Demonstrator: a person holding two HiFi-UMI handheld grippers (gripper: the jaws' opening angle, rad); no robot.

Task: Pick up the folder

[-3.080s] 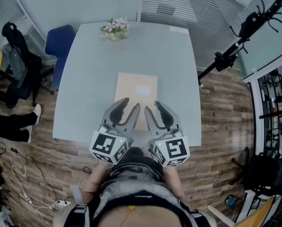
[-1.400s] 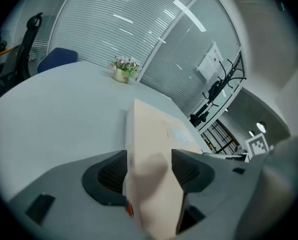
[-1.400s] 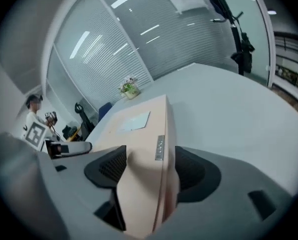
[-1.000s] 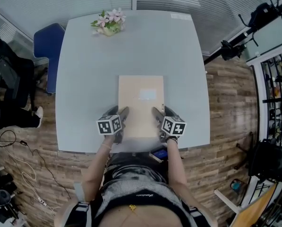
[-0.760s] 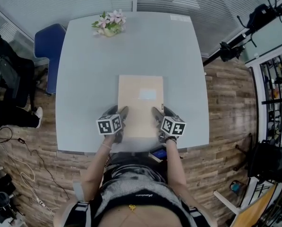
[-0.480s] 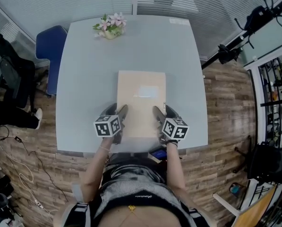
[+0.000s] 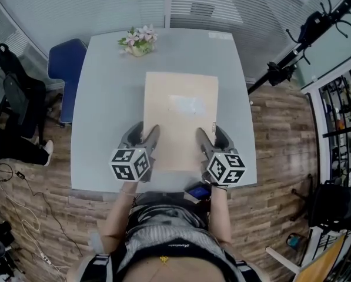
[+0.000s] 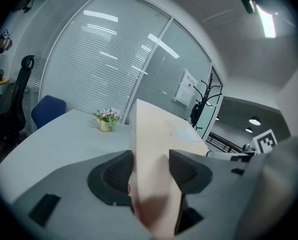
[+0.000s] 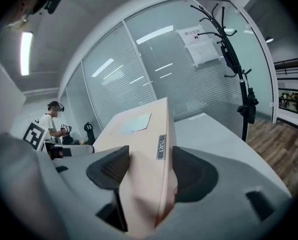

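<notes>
Folder clamped — left gripper, right gripper

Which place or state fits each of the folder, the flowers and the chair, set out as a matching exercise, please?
1 folder
2 flowers
3 chair

A blue, beside the table's far left corner
B on the table, near its far edge
C tan, held at its near end

Pairs: 1-C, 2-B, 3-A.
</notes>
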